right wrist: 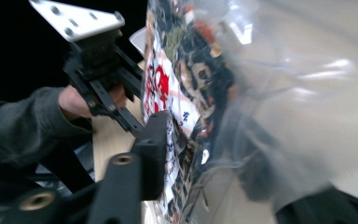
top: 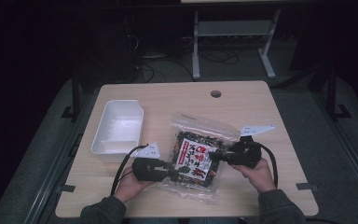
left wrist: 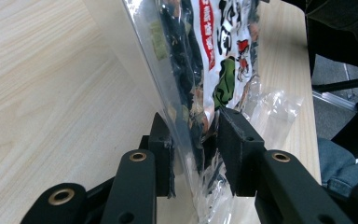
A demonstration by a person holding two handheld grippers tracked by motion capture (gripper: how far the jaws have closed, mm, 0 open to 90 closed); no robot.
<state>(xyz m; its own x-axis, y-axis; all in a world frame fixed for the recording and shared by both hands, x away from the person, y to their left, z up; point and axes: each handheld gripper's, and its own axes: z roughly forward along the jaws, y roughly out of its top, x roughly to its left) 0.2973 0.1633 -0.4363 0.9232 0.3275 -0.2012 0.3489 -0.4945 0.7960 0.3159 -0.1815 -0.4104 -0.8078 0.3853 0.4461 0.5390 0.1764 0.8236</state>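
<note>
Snack bag [top: 198, 156] between your two grippers, with the white tub [top: 118, 130] as landmark. The bag lies on the table [top: 177, 95] just right of the tub and apart from it, its long axis running from the clear top edge, farther from you, down to the near edge in front of you. Your left gripper [top: 171, 171] meets the bag at its near left corner, the corner closest to the tub; in the left gripper view the jaws are clamped on the clear film there, so that corner is held [left wrist: 193, 140]. Your right gripper [top: 216, 156] comes in from the bag's right side, the side away from the tub, level with the printed label. In the right gripper view one jaw lies against the label face and the bag passes between the jaws [right wrist: 186, 121], but blur hides the far jaw, so a grip there cannot be confirmed. Judged from this, the coming move turns on the two grippers facing each other across the bag's short axis.
</note>
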